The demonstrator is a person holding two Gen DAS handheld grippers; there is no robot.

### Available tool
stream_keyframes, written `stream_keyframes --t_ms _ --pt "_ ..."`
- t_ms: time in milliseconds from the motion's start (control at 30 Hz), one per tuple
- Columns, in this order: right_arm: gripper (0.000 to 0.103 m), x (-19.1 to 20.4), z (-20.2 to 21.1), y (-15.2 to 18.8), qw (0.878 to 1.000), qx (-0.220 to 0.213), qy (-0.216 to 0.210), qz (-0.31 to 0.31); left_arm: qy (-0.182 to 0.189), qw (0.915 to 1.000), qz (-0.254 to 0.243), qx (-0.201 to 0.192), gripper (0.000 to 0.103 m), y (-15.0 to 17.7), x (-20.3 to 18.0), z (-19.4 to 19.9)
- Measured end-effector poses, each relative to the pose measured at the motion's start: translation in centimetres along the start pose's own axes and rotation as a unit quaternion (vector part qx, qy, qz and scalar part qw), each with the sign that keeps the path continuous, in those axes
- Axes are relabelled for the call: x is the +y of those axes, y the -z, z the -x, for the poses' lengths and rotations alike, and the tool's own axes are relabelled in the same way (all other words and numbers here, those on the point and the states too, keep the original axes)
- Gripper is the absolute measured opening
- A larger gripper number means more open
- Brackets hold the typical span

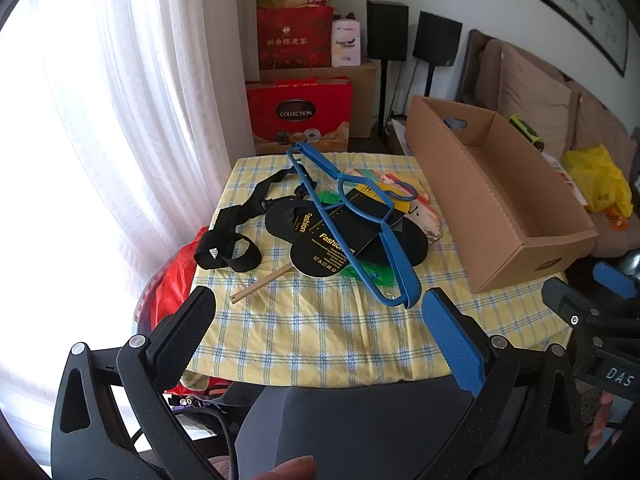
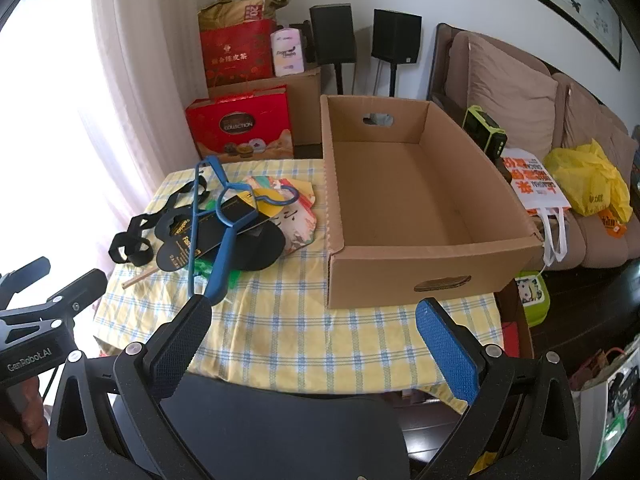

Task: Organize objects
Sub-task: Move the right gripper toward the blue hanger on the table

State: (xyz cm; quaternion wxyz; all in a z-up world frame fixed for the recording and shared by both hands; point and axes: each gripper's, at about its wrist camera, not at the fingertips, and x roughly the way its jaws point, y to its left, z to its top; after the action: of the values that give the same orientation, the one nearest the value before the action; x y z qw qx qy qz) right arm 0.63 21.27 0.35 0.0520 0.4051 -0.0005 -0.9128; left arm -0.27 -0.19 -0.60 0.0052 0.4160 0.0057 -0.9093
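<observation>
A blue hanger (image 1: pixel 352 220) (image 2: pixel 224 236) lies on top of a pile on the yellow checked tablecloth (image 1: pixel 320 328) (image 2: pixel 320 332). Under it are black insoles on a "Fashion" card (image 1: pixel 320 236) (image 2: pixel 240 244), a black strap (image 1: pixel 232 236) (image 2: pixel 132 240), a wooden stick (image 1: pixel 260 284), green plastic and a colourful paper piece (image 2: pixel 296 216). An empty open cardboard box (image 1: pixel 500 208) (image 2: pixel 420 208) stands to the right of the pile. My left gripper (image 1: pixel 316 312) is open and empty, short of the pile. My right gripper (image 2: pixel 312 320) is open and empty, before the box.
White curtains (image 1: pixel 132 120) hang to the left. Red gift boxes (image 1: pixel 300 112), cartons and two black speakers (image 1: pixel 388 28) stand behind the table. A sofa (image 2: pixel 520 88) with a yellow bag (image 2: pixel 588 180) is to the right. A dark chair back (image 2: pixel 280 432) lies below the grippers.
</observation>
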Motion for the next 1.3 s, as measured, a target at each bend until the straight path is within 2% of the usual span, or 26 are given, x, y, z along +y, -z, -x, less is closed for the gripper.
stream_keyframes --t_ms 1033,1300 --pt "0.103 0.5 -0.4 -0.5 1.0 0.001 -0.002 0.007 -0.011 0.9999 -0.004 0.0 0.103 -0.8 0.3 -0.5" --pt "0.103 1.3 -2.5 -0.8 0.999 0.016 -0.012 0.025 -0.021 0.9998 0.002 0.003 0.103 -1.7 1.7 -2.2"
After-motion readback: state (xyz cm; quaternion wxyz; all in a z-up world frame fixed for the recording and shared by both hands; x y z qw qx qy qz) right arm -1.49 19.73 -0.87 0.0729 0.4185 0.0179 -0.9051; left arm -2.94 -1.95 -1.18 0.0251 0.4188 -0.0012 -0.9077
